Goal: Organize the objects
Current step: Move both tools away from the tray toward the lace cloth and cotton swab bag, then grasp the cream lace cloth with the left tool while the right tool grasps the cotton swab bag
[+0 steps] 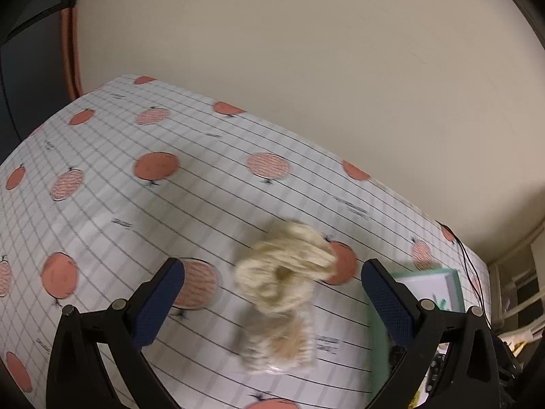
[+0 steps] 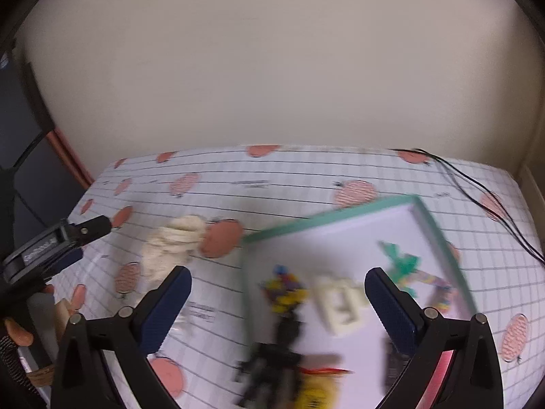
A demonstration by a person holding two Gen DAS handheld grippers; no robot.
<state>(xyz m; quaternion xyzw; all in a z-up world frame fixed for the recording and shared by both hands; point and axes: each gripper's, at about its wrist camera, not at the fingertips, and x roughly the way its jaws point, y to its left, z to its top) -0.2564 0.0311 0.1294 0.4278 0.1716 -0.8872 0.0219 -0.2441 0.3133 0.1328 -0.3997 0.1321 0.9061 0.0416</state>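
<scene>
**Left wrist view: both tongs spread wide, nothing held; frames motion-blurred**

Left wrist view: left tongs [image 1: 272, 293] spread wide, nothing between the blue pads [image 1: 160, 303]. Cream scrunchie [image 1: 286, 269] lies on the surface [image 1: 102, 211] ahead of the gap, overlapping an orange print. Just nearer the camera is a second pale, beige clump [image 1: 279, 344], too smeared to identify; may be in clear wrap, cannot confirm. Only a corner of the green-rimmed tray [image 1: 456, 286] shows, behind the right-hand finger; the rest is blocked by the finger or cut off at the frame edge.

Right wrist view: right tongs [image 2: 277, 303] also spread wide, empty, hanging over the tray [image 2: 327, 220]. Tray contents are heavily blurred: a white clip-like item [image 2: 340, 306], a yellow and multicolour bit [image 2: 284, 289], a green piece [image 2: 402, 260] touching a pastel beaded loop [image 2: 439, 286], black items [image 2: 272, 358] and something yellow [image 2: 316, 392] at the near edge, cut off by the frame. Tray's near rim not visible. Scrunchie [image 2: 177, 242] sits on the surface [image 2: 306, 177] left of the tray, apart from it. Left tongs [image 2: 68, 235] enter at the left edge, with fingertips of a hand [image 2: 17, 334] below; the grip is mostly out of frame. Thin black cable [image 2: 477, 201] runs across the surface's far right corner.
</scene>
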